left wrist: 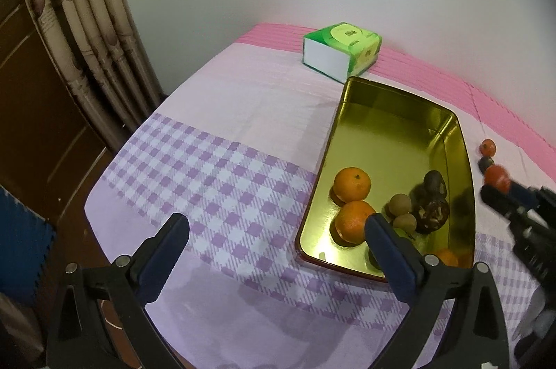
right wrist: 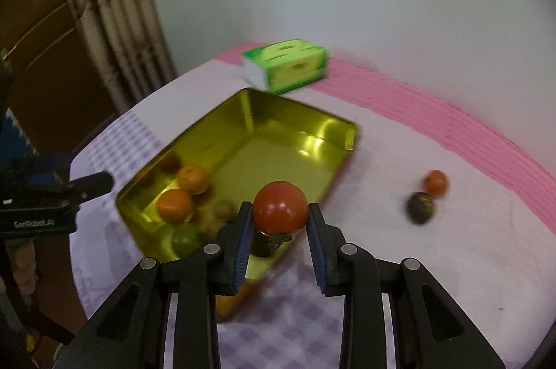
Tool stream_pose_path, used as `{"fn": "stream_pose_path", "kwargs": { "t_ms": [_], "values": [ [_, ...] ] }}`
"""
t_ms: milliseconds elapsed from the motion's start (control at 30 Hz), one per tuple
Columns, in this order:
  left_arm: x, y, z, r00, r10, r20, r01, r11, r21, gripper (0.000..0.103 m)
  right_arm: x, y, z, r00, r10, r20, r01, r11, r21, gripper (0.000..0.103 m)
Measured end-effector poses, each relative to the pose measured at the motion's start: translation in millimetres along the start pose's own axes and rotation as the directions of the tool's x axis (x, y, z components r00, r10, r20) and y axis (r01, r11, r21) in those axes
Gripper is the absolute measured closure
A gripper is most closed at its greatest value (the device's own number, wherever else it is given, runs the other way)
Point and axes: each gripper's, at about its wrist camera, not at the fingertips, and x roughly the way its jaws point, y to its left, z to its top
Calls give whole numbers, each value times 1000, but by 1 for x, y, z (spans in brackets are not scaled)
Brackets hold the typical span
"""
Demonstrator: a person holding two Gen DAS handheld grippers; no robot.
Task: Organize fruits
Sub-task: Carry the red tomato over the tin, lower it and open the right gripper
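The right gripper (right wrist: 280, 219) pinches a smooth, round red tomato (right wrist: 280, 206) between its ribbed blue pads, just above the near rim of the shiny gold tin tray (right wrist: 305, 115), likely to drop it in with the fruit gathered there. The left gripper (left wrist: 274, 238) hangs spread and empty beside the tray's near corner. Two dimpled oranges (left wrist: 351, 184) and rough brown fruits (left wrist: 431, 211) lie at the tray's near end, while a small red fruit (right wrist: 435, 182) touching a dark one (right wrist: 421, 207) waits on the soft checked cloth (left wrist: 222, 181).
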Motion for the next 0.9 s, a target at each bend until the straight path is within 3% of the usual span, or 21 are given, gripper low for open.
{"fn": "stream_pose_path", "kwargs": {
  "t_ms": [300, 900],
  "values": [
    [3, 7, 1, 1000, 14, -4, -14, 1000, -28, 3, 30, 25, 0, 998, 21, -55, -24, 999, -43, 71],
    [5, 8, 1, 1000, 15, -9, -15, 999, -32, 3, 47, 30, -7, 995, 12, -94, -17, 998, -53, 71]
  ]
}}
